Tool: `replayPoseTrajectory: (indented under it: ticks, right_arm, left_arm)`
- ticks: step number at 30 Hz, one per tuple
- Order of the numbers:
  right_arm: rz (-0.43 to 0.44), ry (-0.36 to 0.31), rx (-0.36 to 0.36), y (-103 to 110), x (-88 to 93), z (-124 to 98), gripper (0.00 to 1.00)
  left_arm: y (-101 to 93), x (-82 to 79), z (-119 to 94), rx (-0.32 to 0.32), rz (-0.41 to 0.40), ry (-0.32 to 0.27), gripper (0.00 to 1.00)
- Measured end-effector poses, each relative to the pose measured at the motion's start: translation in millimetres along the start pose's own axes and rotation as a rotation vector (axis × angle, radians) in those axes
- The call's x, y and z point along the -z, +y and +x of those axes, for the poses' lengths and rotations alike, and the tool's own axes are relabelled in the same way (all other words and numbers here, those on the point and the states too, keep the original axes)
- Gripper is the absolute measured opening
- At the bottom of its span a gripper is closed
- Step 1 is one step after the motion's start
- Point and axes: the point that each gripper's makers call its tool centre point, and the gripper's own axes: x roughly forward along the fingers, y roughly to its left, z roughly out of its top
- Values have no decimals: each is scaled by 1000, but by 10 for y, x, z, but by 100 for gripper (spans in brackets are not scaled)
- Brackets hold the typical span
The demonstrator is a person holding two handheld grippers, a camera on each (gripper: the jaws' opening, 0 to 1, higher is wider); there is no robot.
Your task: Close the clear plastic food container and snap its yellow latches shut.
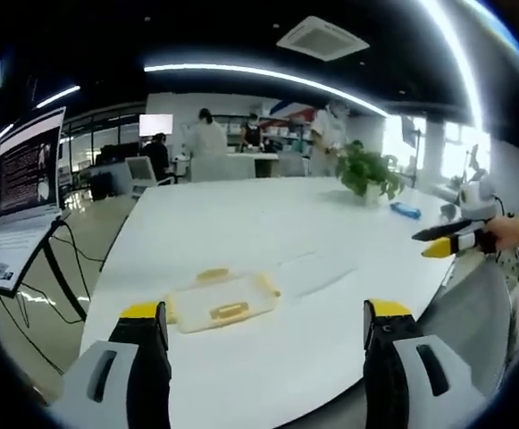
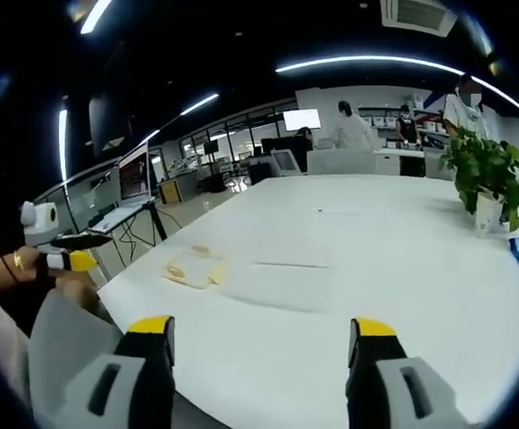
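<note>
Container [image 1: 221, 304] with yellow latches [image 1: 229, 312] sat lower centre on the white bench [image 1: 268, 232], its lid [image 1: 317, 273] beside it; left tongs [image 1: 268, 344] and right tongs [image 2: 263, 353] gaped apart, empty.

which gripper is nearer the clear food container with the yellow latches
Left. The left gripper hovers just short of the container, jaws spread. The right gripper sits farther back, with the container off to its left.

Bright ceiling strip lights [image 1: 268, 76] glare; fisheye edges bend, slightly soft.
</note>
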Motion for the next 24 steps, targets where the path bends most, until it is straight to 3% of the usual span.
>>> replayPoseTrajectory:
  ticks: [12,21,24]
  right_arm:
    - [-7,5,-20,54,-67,94,79]
    - [-33,25,-50,83,-136,220,78]
    - [-50,24,-58,82,-187,249,78]
  left_arm:
    - [153,28,72,0,1,14,89]
    - [281,89,154,9,11,58,88]
    - [289,41,185,24,6,45,88]
